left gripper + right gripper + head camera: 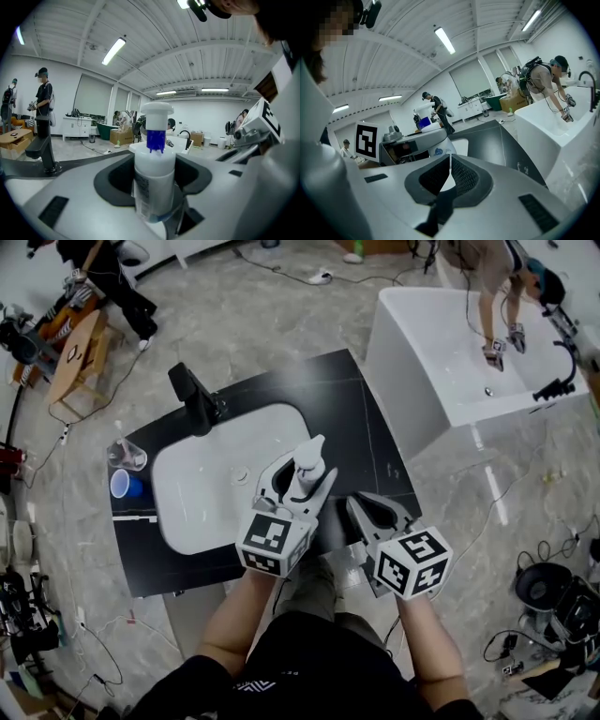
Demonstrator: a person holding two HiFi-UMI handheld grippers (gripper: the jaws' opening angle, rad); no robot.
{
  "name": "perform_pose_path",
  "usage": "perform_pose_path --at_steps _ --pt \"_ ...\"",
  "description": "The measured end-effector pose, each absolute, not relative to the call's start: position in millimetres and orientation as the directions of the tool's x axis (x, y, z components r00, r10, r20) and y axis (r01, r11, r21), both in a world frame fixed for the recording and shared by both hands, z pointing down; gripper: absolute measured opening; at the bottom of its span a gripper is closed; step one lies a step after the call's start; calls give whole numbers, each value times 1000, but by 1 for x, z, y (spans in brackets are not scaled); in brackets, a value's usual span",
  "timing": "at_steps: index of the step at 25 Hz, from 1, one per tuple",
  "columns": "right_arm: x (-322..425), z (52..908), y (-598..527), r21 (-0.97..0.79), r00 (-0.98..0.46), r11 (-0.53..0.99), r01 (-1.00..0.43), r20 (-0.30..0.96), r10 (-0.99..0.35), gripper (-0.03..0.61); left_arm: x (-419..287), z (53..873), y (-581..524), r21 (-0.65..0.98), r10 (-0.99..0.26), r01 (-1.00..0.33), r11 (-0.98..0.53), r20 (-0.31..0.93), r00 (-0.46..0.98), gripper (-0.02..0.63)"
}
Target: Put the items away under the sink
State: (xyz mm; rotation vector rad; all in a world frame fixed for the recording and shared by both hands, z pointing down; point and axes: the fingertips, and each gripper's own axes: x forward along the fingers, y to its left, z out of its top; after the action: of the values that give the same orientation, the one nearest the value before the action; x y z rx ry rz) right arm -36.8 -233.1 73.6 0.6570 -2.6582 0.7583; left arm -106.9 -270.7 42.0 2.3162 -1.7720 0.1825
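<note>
My left gripper (298,474) is shut on a white pump bottle (153,183) with a blue collar, held upright between its jaws. In the head view the bottle (307,468) hangs over the right part of the white sink basin (202,498). My right gripper (377,512) is beside it to the right, above the black counter (361,432), with its jaws closed together and nothing between them (449,174). A blue cup (124,486) and a clear glass (125,456) stand on the counter left of the basin.
A black faucet (195,397) rises at the basin's back edge. A white bathtub (469,352) stands to the right, with another person bending over it. A wooden chair (80,357) and cables lie on the floor at the left.
</note>
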Motion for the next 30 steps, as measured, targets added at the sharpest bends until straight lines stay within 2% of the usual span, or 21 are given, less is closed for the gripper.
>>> perform_pose_path --at_steps 30 --pt "27 55 -60 -361 -895 845 -395 356 -267 37 -23 39 -68 74 -943 -972 -221 239 232 236"
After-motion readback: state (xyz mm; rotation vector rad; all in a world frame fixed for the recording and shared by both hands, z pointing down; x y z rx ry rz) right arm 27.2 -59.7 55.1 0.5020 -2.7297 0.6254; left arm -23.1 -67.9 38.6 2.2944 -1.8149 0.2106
